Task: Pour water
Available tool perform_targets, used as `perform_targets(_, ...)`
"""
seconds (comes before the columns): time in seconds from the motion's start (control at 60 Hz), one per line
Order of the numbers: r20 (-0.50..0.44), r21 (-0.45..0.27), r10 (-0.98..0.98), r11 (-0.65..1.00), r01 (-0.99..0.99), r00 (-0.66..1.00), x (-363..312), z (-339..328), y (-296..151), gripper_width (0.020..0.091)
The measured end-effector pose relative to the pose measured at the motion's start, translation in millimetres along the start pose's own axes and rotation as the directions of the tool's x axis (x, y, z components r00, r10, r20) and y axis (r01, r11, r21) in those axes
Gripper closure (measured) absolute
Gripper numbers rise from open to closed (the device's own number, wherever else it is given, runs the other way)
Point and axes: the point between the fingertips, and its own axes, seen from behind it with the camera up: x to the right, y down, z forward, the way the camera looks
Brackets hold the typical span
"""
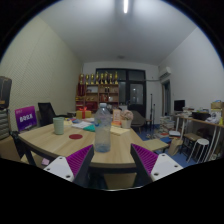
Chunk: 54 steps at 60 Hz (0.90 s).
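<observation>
While the gripper (112, 168) is held above the near edge of the wooden table (120, 145), its fingers stand apart with nothing between the magenta pads (78, 159). A clear plastic water bottle (102, 128) stands upright on the table beyond them. A pale cup (59, 126) sits farther left; shelving (98, 92) lines the back wall.

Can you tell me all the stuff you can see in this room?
Water bottle: one, clear with a pale cap, standing on the table just ahead of the fingers.
Cup: one, pale, on the table beside the bottle.
Table: one, light wood, holding the bottle, the cup and small clutter.
Chair: one, purple back, at the table's far side.
Shelf: one, against the back wall, with items too small to name.
Stool: one, white, by a side desk.
Claw: one, purple pads, open, holding nothing.
</observation>
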Motion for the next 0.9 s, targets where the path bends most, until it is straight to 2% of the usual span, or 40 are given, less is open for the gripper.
perform_targets(0.2, -0.020, -0.001, 0.099, 0.995, -0.099, 0.995, -50.5, 84.1, -6.5, 0.0274)
perform_targets(0.367, -0.128, -0.009, 0.020, 1.000, -0.021, 0.992, -53.6, 150.8, -11.4, 0.0273)
perform_targets(0.55, -0.178, -0.014, -0.068, 0.998, 0.067, 0.982, -49.1, 199.6, -27.8, 0.0276)
perform_targets(0.683, -0.222, 0.022, -0.047, 0.998, 0.053, 0.974, -31.7, 228.0, -44.7, 0.0270)
perform_targets(0.767, -0.224, 0.022, -0.029, 0.999, 0.034, 0.974, -30.0, 242.6, -45.7, 0.0323)
perform_targets(0.8, -0.224, 0.008, -0.023, 1.000, 0.026, 0.974, -28.7, 248.8, -41.2, 0.0446)
perform_targets(0.9, -0.225, 0.043, 0.031, 0.999, -0.022, 0.974, -30.3, 258.1, -42.8, 0.0480)
